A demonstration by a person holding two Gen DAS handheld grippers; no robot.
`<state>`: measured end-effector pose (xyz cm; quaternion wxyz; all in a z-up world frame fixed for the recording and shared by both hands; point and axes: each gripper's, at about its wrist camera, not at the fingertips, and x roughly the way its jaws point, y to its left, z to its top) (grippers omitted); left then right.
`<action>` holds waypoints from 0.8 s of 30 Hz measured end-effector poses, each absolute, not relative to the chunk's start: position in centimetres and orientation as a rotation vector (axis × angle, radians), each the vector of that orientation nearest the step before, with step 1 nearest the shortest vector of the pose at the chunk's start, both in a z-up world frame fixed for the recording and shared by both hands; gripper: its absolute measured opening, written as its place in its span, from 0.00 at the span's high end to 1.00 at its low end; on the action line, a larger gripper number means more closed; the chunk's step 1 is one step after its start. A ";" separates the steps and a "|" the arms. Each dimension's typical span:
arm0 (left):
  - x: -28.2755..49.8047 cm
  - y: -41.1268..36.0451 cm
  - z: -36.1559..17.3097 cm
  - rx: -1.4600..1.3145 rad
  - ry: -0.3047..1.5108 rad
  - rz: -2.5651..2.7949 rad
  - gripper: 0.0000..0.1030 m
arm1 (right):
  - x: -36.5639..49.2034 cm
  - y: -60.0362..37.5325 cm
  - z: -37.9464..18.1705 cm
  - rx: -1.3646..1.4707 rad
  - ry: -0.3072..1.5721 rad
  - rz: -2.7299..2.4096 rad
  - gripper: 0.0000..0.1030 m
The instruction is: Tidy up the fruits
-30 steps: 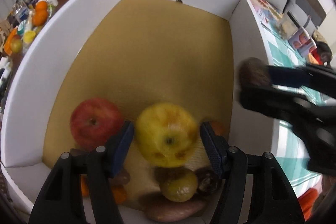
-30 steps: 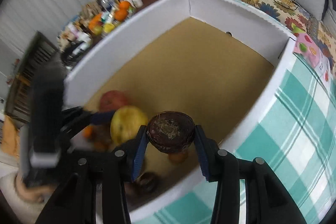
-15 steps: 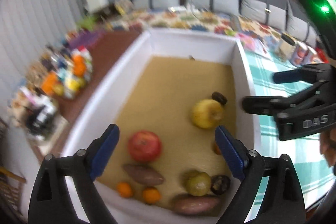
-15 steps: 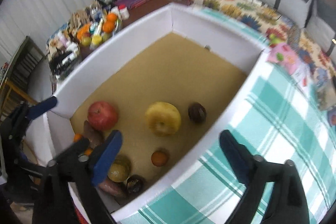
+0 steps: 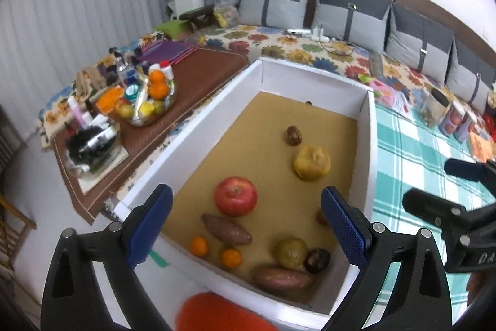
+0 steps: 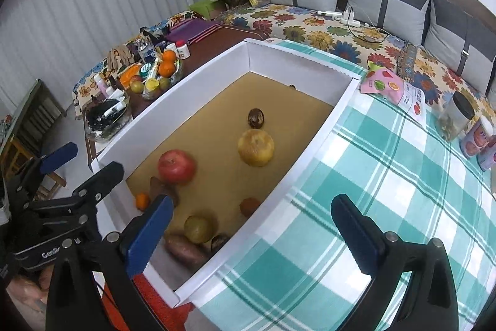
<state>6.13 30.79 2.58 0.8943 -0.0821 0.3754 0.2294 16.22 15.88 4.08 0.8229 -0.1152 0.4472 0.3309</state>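
Released yellow apple (image 5: 311,163) rests beside dark fruit (image 5: 294,135).

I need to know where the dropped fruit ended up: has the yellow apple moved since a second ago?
Yes. The yellow apple left the left gripper, whose jaws just opened, and now lies by the box's right wall, near the dark fruit.

White lettering reading "DA", cut off by the frame edge, stands on the black body of the right gripper (image 5: 458,185), and "GenRo", partly hidden behind the nearer finger, stands on the black body of the left gripper (image 6: 83,160).
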 end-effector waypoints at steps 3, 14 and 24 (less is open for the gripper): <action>5.8 31.4 2.0 -0.193 0.811 0.483 0.06 | 15.2 16.2 4.3 -0.260 0.947 0.702 0.02; 5.5 31.6 1.7 -0.169 0.825 0.507 0.06 | 14.2 17.6 4.0 -0.311 0.960 0.701 0.02; 5.4 32.4 1.8 -0.185 0.827 0.521 0.06 | 13.9 19.2 4.2 -0.362 0.933 0.693 0.02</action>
